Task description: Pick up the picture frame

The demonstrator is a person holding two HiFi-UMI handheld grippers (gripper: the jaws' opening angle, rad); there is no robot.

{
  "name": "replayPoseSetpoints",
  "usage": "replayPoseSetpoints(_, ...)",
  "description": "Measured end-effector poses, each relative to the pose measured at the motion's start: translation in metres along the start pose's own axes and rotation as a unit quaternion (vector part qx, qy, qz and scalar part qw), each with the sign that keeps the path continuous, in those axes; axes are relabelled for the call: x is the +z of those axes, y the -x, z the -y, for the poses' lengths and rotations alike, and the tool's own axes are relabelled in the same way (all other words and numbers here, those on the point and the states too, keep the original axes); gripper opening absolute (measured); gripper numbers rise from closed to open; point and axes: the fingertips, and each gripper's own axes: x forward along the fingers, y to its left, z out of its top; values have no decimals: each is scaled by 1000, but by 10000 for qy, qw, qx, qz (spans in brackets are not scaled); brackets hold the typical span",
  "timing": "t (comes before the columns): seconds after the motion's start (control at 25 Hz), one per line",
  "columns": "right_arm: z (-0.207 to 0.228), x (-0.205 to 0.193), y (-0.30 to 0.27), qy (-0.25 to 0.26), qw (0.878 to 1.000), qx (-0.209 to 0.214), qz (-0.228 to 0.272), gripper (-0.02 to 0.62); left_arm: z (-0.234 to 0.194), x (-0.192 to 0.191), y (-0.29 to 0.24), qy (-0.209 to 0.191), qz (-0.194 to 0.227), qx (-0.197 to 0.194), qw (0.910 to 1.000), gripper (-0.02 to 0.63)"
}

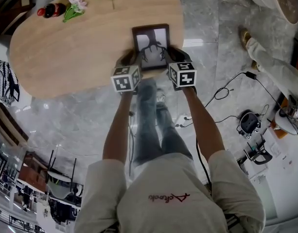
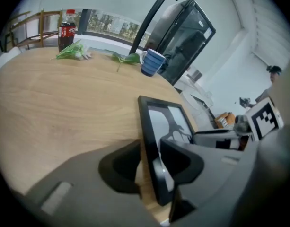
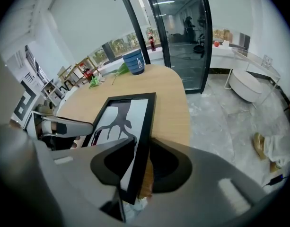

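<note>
Jaws wide, left gripper (image 2: 148, 167) and right gripper (image 3: 141, 167) each straddled a frame (image 1: 151, 39) edge on the table (image 1: 66, 47), unclamped.

Office lounge, by its marble floor (image 1: 212, 52), glass doors (image 3: 182, 37) and oval wooden table (image 1: 66, 47).

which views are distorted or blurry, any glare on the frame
Head view: mild fisheye, frame sharp, no glare on it. Left gripper view: heavy fisheye, dark corners, near left tool soft. Right gripper view: same bending and dark corners, frame crisp.
</note>
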Motion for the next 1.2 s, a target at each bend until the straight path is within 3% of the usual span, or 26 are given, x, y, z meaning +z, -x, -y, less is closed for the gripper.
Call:
replayPoseSetpoints(0.72,0,4,1,-219,9996,-60,192,75,0,1,-3,25,99,332,9994,77)
replayPoseSetpoints(1.2,-14,19,29,-14,9989,-36,472,75,12,11,27,47,397,396,9984,75)
